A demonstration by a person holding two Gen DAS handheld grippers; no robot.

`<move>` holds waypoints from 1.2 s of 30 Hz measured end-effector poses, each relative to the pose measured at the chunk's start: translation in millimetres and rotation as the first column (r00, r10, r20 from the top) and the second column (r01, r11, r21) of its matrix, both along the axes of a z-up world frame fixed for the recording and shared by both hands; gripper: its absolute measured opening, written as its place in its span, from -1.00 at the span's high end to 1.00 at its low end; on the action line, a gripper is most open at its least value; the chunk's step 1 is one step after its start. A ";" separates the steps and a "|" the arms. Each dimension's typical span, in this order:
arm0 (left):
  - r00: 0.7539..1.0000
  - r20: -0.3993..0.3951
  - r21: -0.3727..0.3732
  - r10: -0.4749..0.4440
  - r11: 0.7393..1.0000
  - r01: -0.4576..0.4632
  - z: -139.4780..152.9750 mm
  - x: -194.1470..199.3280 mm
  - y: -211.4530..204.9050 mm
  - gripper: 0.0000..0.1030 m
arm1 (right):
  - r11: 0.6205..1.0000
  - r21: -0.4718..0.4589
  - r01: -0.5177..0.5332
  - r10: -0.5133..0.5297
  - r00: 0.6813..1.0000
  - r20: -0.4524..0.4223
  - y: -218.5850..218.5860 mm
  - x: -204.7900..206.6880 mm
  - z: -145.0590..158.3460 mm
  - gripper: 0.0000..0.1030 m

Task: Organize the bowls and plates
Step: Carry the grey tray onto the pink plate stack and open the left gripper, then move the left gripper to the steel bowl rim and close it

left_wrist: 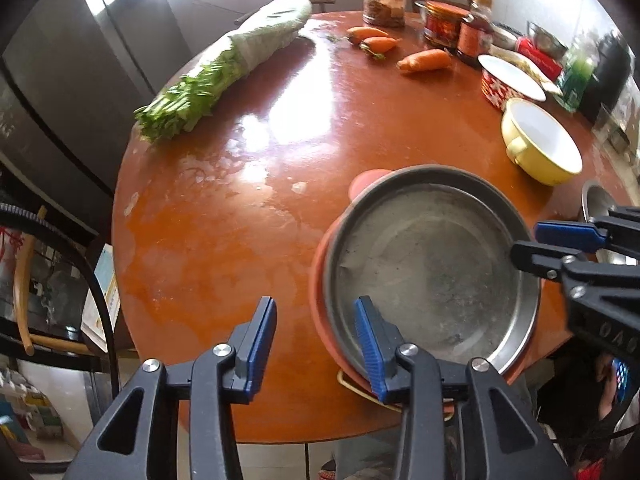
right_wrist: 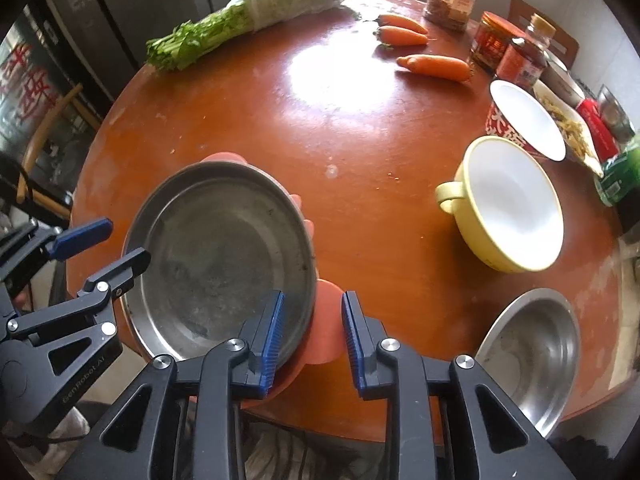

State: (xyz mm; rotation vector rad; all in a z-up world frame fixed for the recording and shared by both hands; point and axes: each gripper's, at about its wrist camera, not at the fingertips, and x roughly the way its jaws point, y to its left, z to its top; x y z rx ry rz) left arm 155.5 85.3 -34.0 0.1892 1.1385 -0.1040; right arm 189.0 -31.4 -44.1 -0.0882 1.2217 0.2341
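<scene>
Right gripper (right_wrist: pixel 312 334): jaws apart, straddling the near rim of the steel plate and pink plate
Steel plate (right_wrist: pixel 224 264): stacked on pink plate (right_wrist: pixel 326 328), near table (right_wrist: pixel 320 140) edge
Left gripper (right_wrist: pixel 104 246): jaws apart at the steel plate's left rim
Yellow bowl (right_wrist: pixel 510 204): right, upright
Steel bowl (right_wrist: pixel 532 350): near right edge
Carrots (right_wrist: pixel 434 66): far side
</scene>
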 end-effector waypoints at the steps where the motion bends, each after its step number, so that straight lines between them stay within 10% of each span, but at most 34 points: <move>1: 1.000 0.017 -0.014 0.014 1.000 -0.014 3.2 -0.5 4.4 0.21 | 1.000 0.021 0.011 -0.011 1.000 0.005 -4.5 0.1 2.1 0.42; 6: 0.978 0.186 -0.122 0.095 0.990 -0.072 41.9 -9.1 27.9 0.19 | 0.990 0.130 0.055 -0.063 0.996 0.063 -33.2 -6.8 28.3 0.42; 11: 0.965 0.261 -0.235 -0.028 0.968 0.091 75.6 -26.2 3.2 -0.16 | 0.972 0.206 0.109 -0.147 0.972 0.182 -84.0 -34.3 72.0 0.21; 20: 0.931 0.216 -0.253 -0.296 0.904 0.346 71.4 -39.9 -123.4 -0.17 | 0.936 0.181 0.303 -0.335 0.925 0.180 -173.8 -76.4 70.4 0.06; 36: 0.952 0.101 -0.273 -0.290 0.912 0.307 18.6 -30.0 -183.7 -0.17 | 0.897 0.182 0.403 -0.426 0.897 0.113 -232.2 -103.2 32.9 0.05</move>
